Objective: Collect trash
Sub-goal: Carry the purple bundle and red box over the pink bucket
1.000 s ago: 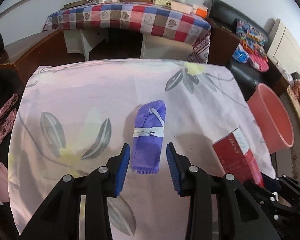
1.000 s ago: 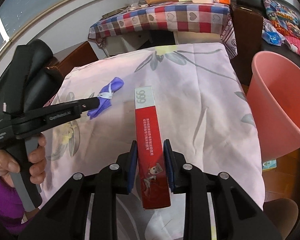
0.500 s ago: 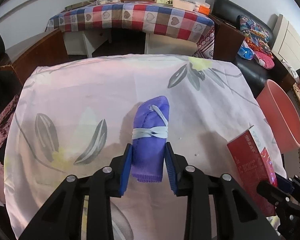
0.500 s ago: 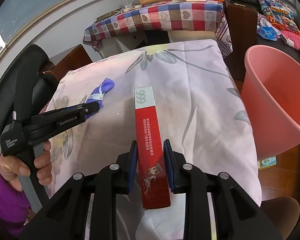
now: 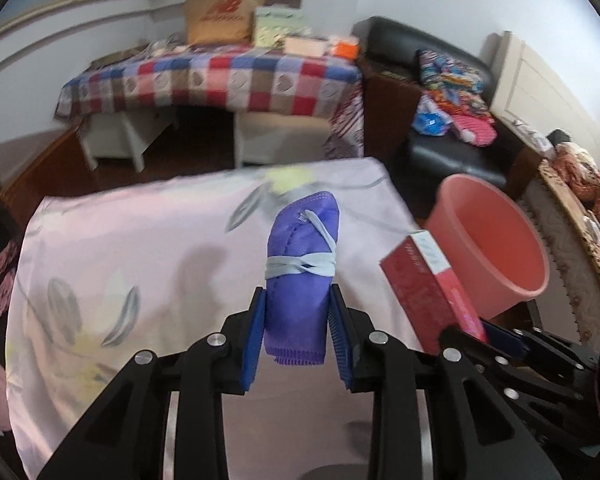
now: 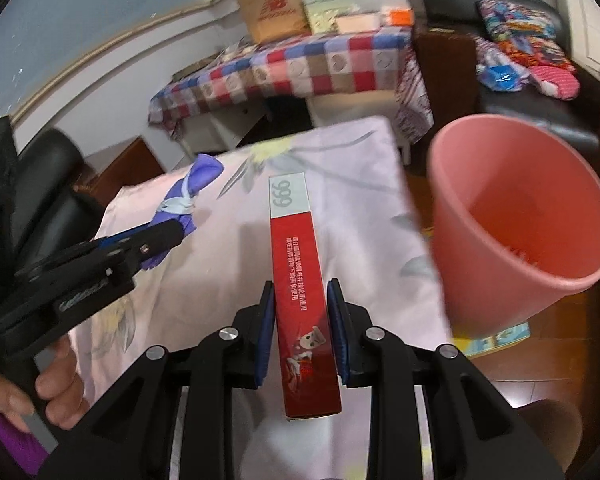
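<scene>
My left gripper point(image 5: 298, 312) is shut on a folded purple face mask point(image 5: 300, 268) wrapped in its pale straps, held above the pink floral table cloth point(image 5: 140, 248). The mask also shows in the right wrist view point(image 6: 184, 200). My right gripper point(image 6: 300, 304) is shut on a long red box point(image 6: 300, 280) marked 999, lifted over the table; it also shows in the left wrist view point(image 5: 428, 284). A pink plastic bucket point(image 6: 520, 216) stands off the table's right edge, its mouth open; it also shows in the left wrist view point(image 5: 488, 240).
A checkered-cloth table point(image 5: 220, 80) with a brown paper bag point(image 5: 220, 12) and boxes stands at the back. A black sofa point(image 5: 440, 80) with colourful packets is at the right. A black chair point(image 6: 40, 184) is left of the table.
Both grippers have lifted and moved right toward the bucket. The mask is now off the cloth in the left gripper. The bucket looks nearer in both views.
</scene>
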Demonstrator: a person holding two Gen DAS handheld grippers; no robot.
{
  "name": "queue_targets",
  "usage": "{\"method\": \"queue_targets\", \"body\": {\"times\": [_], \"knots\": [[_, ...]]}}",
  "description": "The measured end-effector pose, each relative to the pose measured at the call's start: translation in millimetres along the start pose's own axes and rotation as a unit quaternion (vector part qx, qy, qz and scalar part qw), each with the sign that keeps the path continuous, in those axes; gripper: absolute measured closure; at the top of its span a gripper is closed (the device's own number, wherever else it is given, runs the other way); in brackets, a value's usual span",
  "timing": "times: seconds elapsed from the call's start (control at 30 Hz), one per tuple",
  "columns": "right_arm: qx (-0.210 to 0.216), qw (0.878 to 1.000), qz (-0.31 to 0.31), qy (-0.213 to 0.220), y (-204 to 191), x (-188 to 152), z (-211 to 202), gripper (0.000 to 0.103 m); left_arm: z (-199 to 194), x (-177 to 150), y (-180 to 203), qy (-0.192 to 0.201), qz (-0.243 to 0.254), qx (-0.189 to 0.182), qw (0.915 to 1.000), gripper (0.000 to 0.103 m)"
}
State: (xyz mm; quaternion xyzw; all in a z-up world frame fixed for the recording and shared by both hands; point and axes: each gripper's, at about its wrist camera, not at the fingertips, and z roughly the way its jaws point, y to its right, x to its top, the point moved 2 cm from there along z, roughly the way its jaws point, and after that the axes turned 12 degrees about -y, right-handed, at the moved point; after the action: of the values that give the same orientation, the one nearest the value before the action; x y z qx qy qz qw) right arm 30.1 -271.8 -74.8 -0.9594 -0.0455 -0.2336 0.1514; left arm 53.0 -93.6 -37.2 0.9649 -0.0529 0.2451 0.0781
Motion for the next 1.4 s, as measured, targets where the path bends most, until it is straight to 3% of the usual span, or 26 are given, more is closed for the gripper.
{"method": "queue_targets", "body": {"times": [0.33, 0.7, 1.4], "knots": [[-0.049, 0.995, 0.066, 0.054, 68, 24, -35, 0.077, -2, 35, 95, 0.019, 0.071, -0.030, 0.9969, 0.073], [-0.082, 0.987, 0.115, 0.073, 139, 36, -49, 0.077, 29, 61, 180, -0.001, 0.128, -0.046, 0.9907, 0.073], [-0.114, 0.981, 0.149, 0.053, 199, 50, -18, 0.077, 104, 76, 239, -0.060, 0.167, -0.029, 0.9836, 0.073]]}}
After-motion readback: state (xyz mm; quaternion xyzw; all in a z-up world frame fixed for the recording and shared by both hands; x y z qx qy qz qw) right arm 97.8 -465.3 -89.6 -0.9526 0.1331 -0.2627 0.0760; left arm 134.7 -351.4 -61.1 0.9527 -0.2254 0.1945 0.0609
